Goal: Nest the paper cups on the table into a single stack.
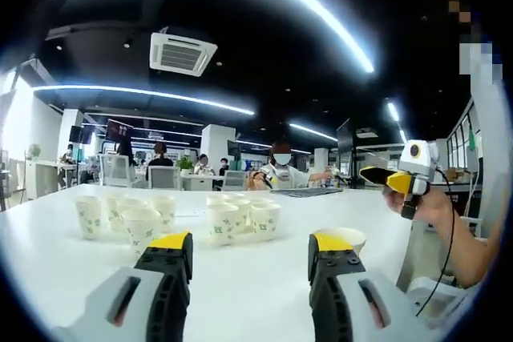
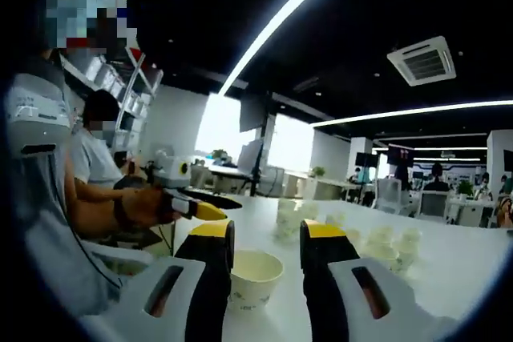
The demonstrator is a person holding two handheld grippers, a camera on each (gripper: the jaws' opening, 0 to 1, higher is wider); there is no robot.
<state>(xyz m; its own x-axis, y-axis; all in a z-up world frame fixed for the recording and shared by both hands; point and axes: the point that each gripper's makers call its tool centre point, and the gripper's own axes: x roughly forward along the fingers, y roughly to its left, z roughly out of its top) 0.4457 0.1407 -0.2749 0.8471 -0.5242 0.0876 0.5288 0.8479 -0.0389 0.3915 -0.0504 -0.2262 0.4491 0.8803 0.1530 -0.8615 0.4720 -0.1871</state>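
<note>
Two claws [image 1: 250, 255] [image 2: 265, 244] agape, right one astride a paper cup [image 2: 253, 276].

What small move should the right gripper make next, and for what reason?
Probably the right gripper should ease forward and down a little, then close on the paper cup. Its jaws stand open, and this cup stands upright between them, apart from the other cups farther along the white table. The left gripper is open and holds nothing.
</note>
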